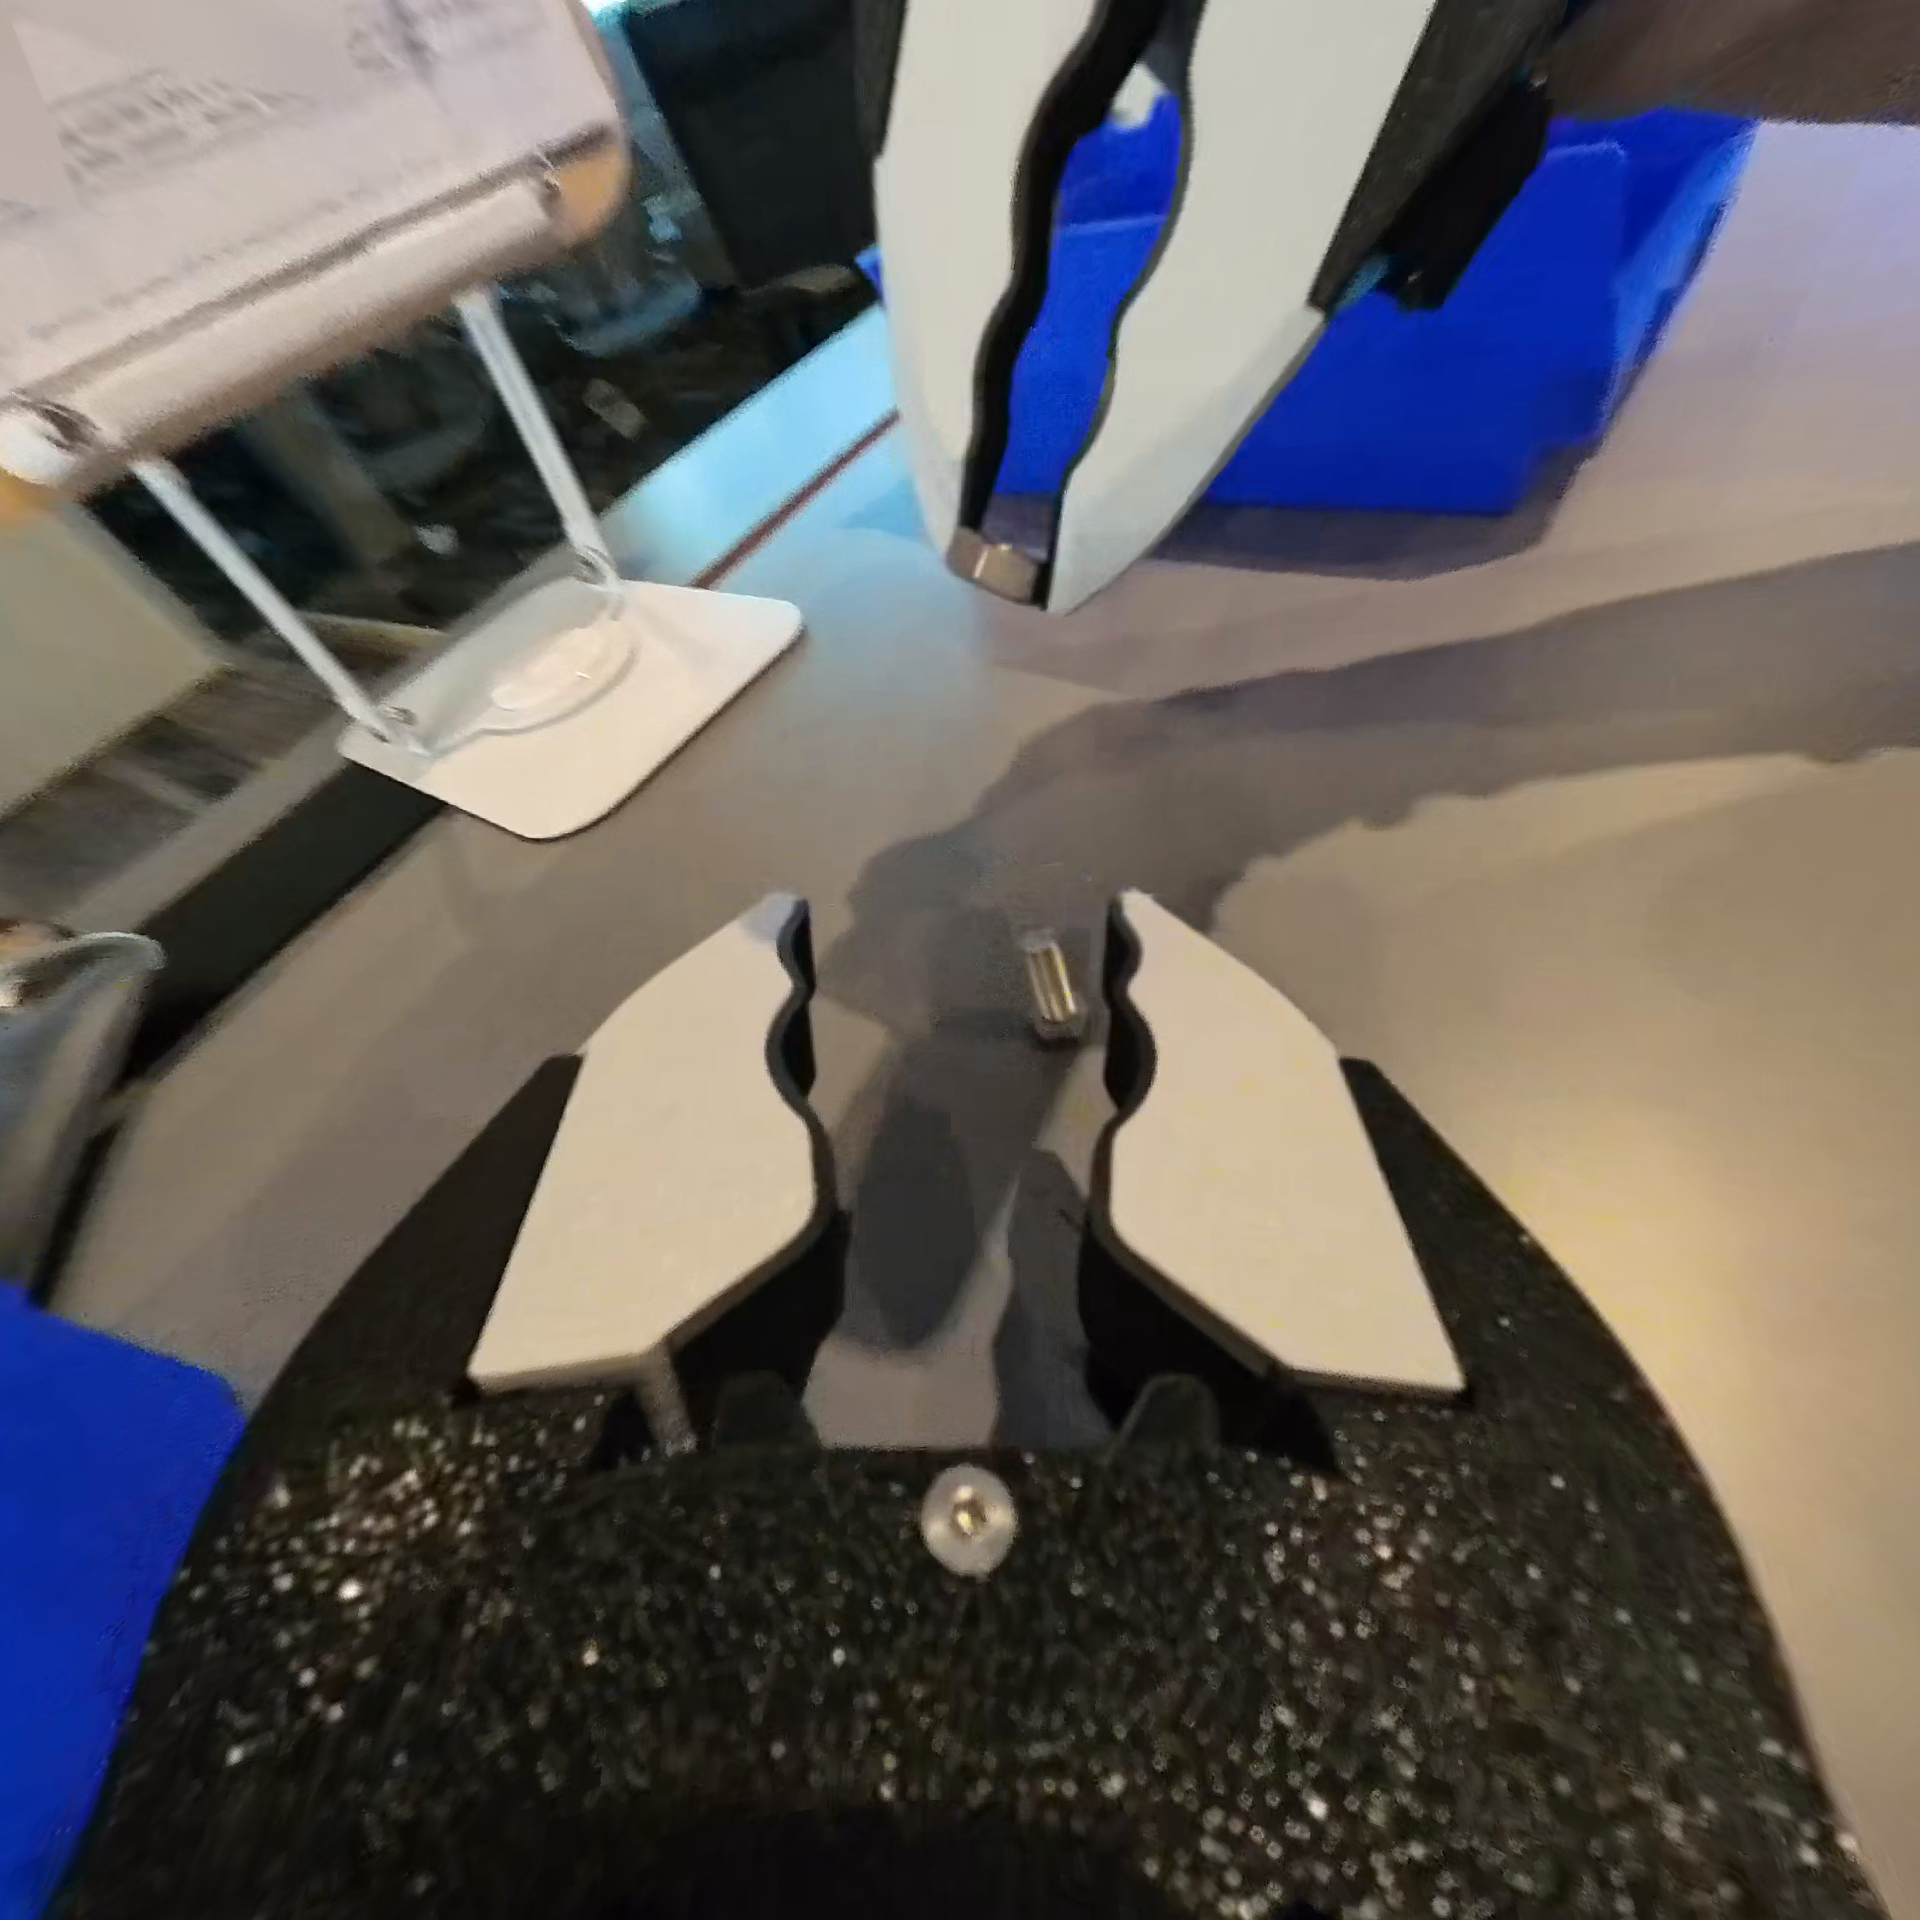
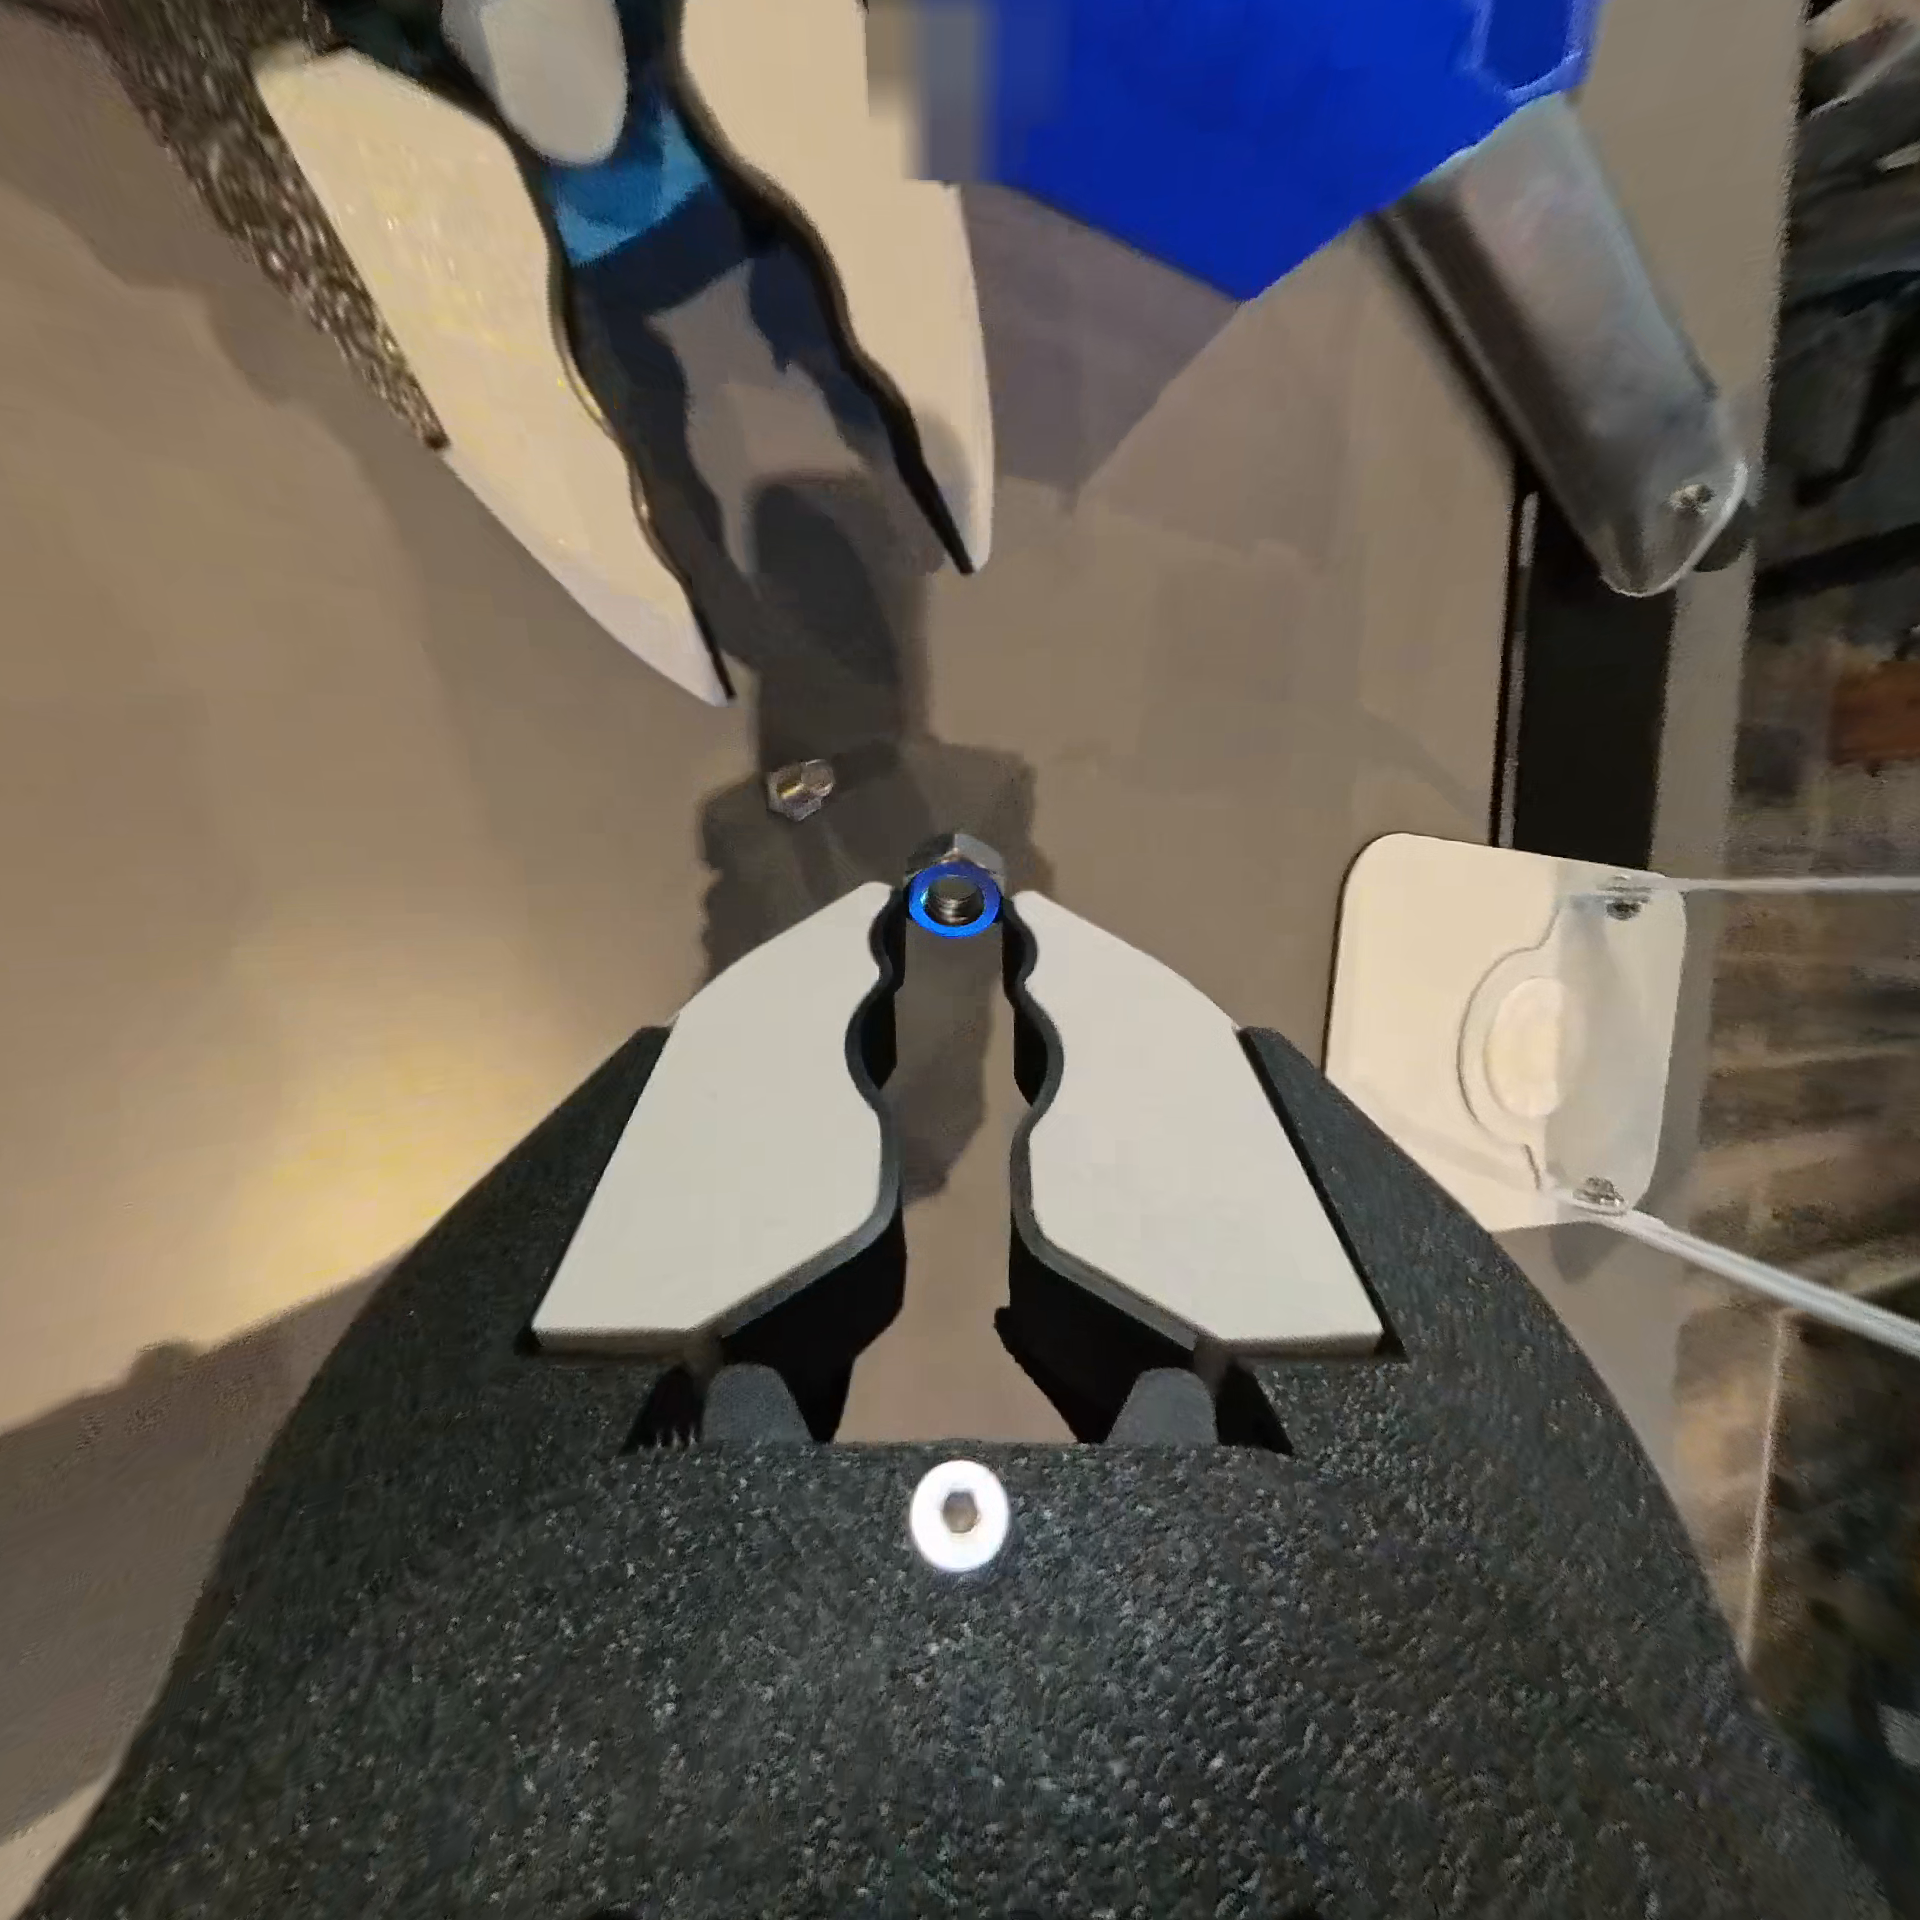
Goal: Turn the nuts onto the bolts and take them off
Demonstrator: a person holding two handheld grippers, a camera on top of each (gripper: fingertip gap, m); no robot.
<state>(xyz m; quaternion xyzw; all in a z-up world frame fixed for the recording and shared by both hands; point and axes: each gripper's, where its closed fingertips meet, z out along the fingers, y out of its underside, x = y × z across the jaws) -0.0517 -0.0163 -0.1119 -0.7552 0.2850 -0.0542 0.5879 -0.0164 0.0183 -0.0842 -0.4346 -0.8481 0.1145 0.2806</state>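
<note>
My right gripper (image 2: 954, 920) is shut on a small silver bolt with a nut (image 2: 956, 883) at its fingertips; the bolt's end faces the camera inside a blue-tinted ring. In the left wrist view this gripper (image 1: 1013, 574) hangs tip-down above the grey table (image 1: 1455, 1039), and the hex piece (image 1: 995, 566) shows between its tips. My left gripper (image 1: 961, 935) is open and empty. A small loose metal piece, apparently a nut (image 1: 1052, 987), lies on the table just inside its right fingertip. The right wrist view shows that piece (image 2: 800, 787) below the open left gripper (image 2: 842, 623).
A blue bin (image 1: 1455, 312) stands behind the right gripper and also shows in the right wrist view (image 2: 1247, 125). Another blue thing (image 1: 94, 1558) is at the lower left. A white stand base with clear rods (image 1: 582, 717) (image 2: 1507, 1039) sits near the table's dark edge (image 2: 1590, 727). Across from one pair of fingers to the other is roughly 6 centimeters.
</note>
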